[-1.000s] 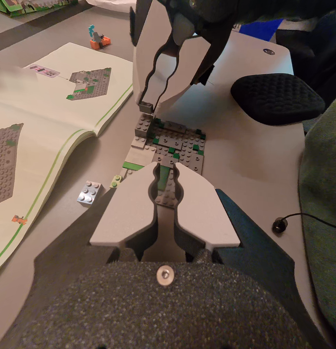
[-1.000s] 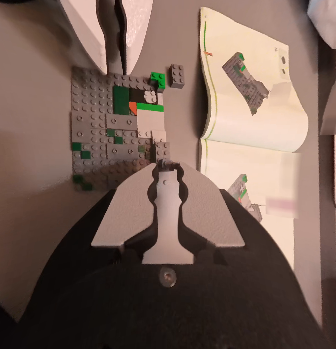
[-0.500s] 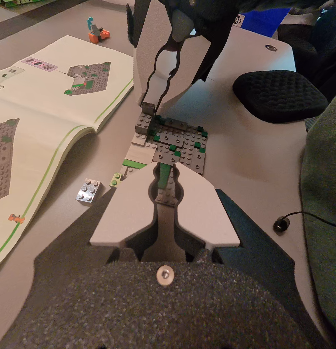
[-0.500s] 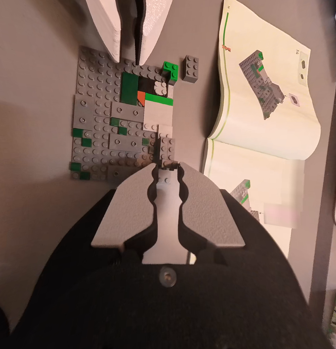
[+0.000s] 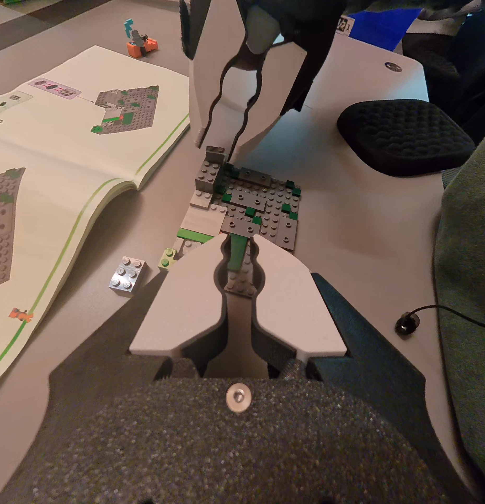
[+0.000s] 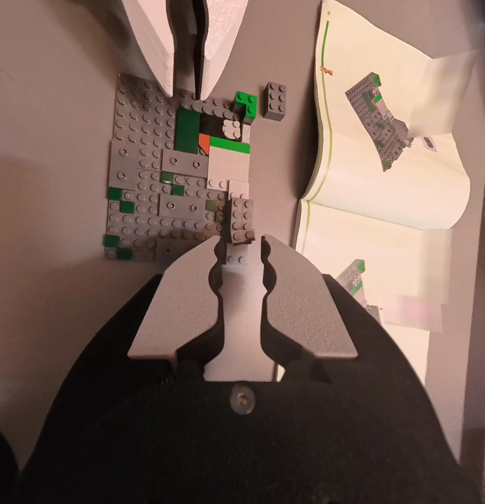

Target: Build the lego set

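A grey studded baseplate (image 5: 274, 218) with green and grey tiles lies on the table; it also shows in the right wrist view (image 6: 132, 120). A grey brick stack (image 5: 208, 174) stands on its edge nearest the booklet. A small dark grey brick (image 5: 215, 154) sits on the stack's end, also seen in the right wrist view (image 6: 242, 236). My right gripper (image 5: 216, 147) (image 6: 240, 238) is open, its tips on either side of that brick with gaps. My left gripper (image 5: 238, 239) (image 6: 188, 95) is nearly shut, empty, over the plate's opposite edge.
An open instruction booklet (image 5: 72, 152) (image 6: 385, 191) lies beside the plate. A loose grey brick (image 5: 128, 275) and a lime green piece (image 5: 167, 257) sit near the plate's corner. A small orange figure (image 5: 140, 46) stands beyond the booklet. A black padded armrest (image 5: 404, 136) and a cable plug (image 5: 406, 324) lie opposite. Between my left fingertips and the loose grey brick (image 5: 128, 275) there is roughly 7 cm.
My right gripper brought the small dark grey brick down onto the end of the grey stack, then opened and let it go. My left gripper stayed in place.
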Demonstrator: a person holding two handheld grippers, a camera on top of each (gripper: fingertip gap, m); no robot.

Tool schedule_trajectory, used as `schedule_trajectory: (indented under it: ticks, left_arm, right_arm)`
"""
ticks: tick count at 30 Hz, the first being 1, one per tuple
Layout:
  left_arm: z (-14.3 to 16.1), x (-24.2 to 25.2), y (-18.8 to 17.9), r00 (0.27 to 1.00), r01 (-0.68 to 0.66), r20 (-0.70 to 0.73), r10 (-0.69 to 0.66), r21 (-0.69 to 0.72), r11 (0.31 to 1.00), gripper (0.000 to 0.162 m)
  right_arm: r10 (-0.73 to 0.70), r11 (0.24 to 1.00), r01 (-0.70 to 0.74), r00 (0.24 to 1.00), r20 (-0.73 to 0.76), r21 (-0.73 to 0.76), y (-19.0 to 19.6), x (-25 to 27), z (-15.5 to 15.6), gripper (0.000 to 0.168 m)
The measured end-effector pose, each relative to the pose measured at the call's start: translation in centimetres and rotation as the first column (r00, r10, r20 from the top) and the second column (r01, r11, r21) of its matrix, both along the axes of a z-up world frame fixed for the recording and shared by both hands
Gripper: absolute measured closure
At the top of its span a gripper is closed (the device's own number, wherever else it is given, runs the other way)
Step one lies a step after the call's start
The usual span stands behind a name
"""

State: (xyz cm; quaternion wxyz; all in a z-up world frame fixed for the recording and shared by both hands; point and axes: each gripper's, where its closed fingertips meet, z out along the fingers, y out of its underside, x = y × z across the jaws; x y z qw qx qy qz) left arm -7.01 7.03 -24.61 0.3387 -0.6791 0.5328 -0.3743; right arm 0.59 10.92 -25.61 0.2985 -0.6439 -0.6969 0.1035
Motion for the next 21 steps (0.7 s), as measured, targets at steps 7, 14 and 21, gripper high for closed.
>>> schedule_trajectory:
  ticks: [7, 14, 21]
  left_arm:
    - [0.00, -0.03, 0.04, 1.000, -0.003, 0.001, 0.003, -0.002, 1.000, 0.150]
    - [-0.05, -0.02, 0.07, 1.000, -0.002, 0.001, 0.002, -0.009, 1.000, 0.149]
    - [-0.07, -0.02, 0.06, 1.000, -0.001, 0.000, 0.001, -0.012, 1.000, 0.149]
  right_arm:
    - [-0.041, 0.996, 0.036, 0.998, -0.051, -0.083, 0.08, -0.29, 0.45, 0.147]
    - [-0.063, 0.993, 0.056, 0.996, -0.059, -0.100, 0.15, -0.36, 0.20, 0.151]
    - [-0.089, 0.991, 0.080, 0.993, -0.079, -0.110, 0.23, -0.21, 0.21, 0.151]
